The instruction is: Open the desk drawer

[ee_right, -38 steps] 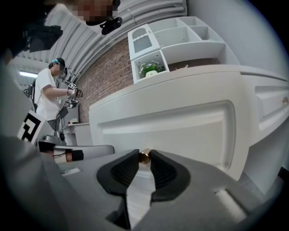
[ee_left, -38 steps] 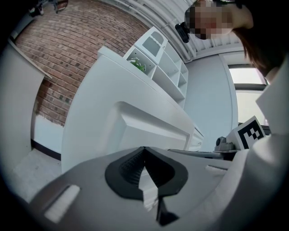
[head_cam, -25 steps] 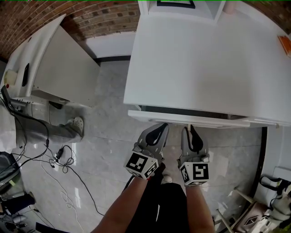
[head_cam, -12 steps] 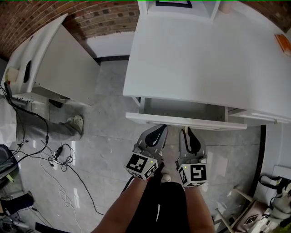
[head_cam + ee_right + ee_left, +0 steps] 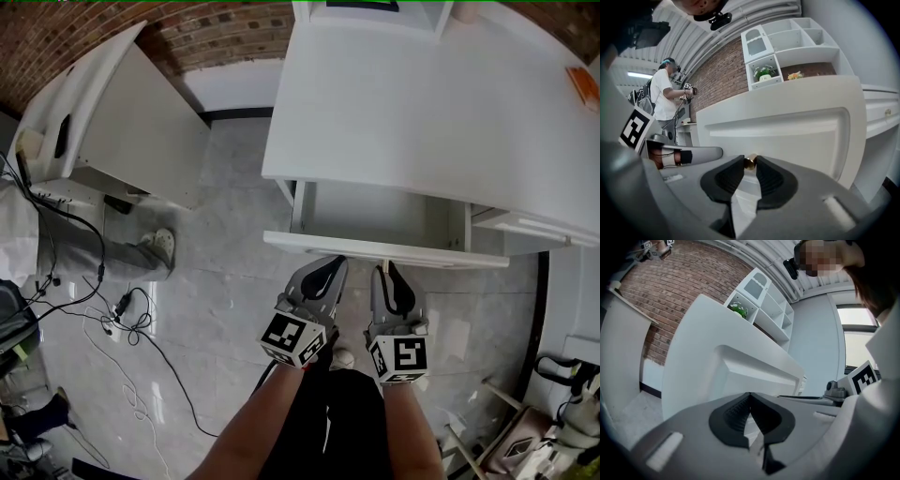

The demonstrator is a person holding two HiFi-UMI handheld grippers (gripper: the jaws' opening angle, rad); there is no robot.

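The white desk (image 5: 441,103) has its drawer (image 5: 375,220) pulled out, and the inside looks bare. In the right gripper view a small brass knob (image 5: 750,162) on the drawer front (image 5: 787,126) sits between the pads, with my right gripper (image 5: 750,161) shut on it. From the head view my right gripper (image 5: 386,267) meets the drawer front (image 5: 384,251) near its middle. My left gripper (image 5: 330,264) hangs just beside it at the same panel. Its tips (image 5: 750,395) are together with nothing between them, a little short of the drawer front (image 5: 740,376).
A second white cabinet (image 5: 122,122) stands at the left by the brick wall (image 5: 225,33). Cables (image 5: 122,319) and a shoe (image 5: 161,246) lie on the tiled floor. Another drawer (image 5: 525,225) sits to the right. A person (image 5: 665,98) stands far off.
The drawer has slid out toward me from barely cracked to wide open. Both grippers came back with its front panel, the right one still on the knob.
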